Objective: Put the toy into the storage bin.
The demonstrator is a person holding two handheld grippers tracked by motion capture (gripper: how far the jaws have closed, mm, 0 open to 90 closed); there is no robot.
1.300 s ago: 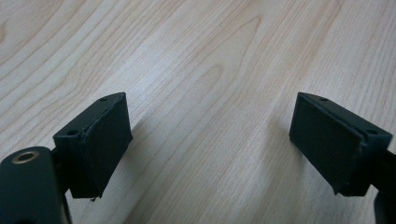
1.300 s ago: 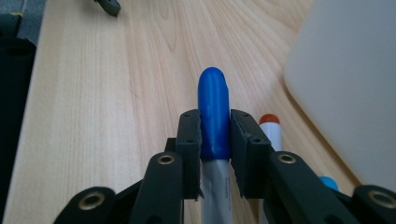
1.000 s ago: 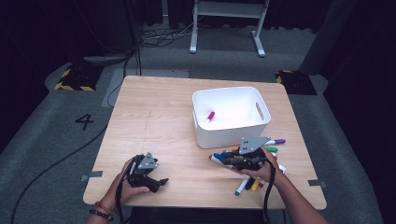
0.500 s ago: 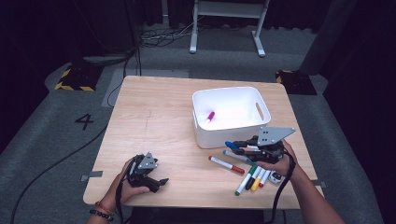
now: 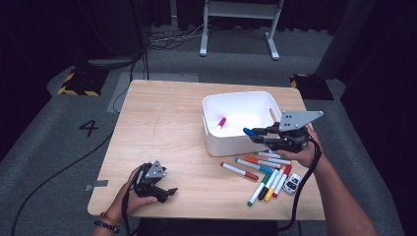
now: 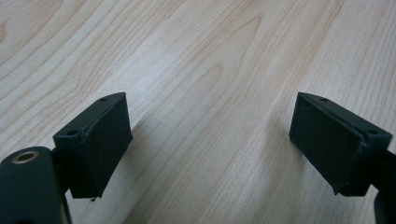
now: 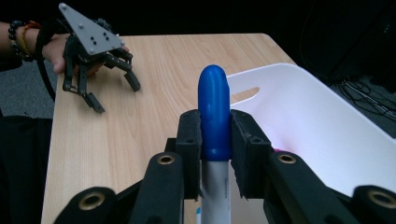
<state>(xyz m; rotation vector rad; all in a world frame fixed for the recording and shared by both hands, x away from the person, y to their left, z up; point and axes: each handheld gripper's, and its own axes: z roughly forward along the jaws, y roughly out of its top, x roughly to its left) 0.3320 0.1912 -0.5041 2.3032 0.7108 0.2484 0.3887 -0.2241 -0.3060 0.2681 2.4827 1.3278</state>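
My right gripper (image 5: 256, 134) is shut on a blue-capped marker (image 5: 249, 132), held in the air at the near right rim of the white bin (image 5: 231, 141). In the right gripper view the blue-capped marker (image 7: 214, 112) stands between the closed jaws of my right gripper (image 7: 215, 135), beside the bin (image 7: 322, 140). A pink marker (image 5: 221, 123) lies inside the bin. Several markers (image 5: 265, 173) lie loose on the table by my right hand. My left gripper (image 5: 168, 192) rests open near the front left edge, also seen as the left gripper (image 7: 114, 88) from across. Bare wood shows between its pads (image 6: 100, 140).
A small white toy car (image 5: 293, 182) sits beside the loose markers at the front right. The wooden table (image 5: 162, 128) has a broad bare stretch left of the bin. Dark floor, cables and a metal stand lie beyond the far edge.
My right gripper has lifted the blue-capped marker off the table and carried it up and right to the bin's near rim. The left gripper has stayed in place.
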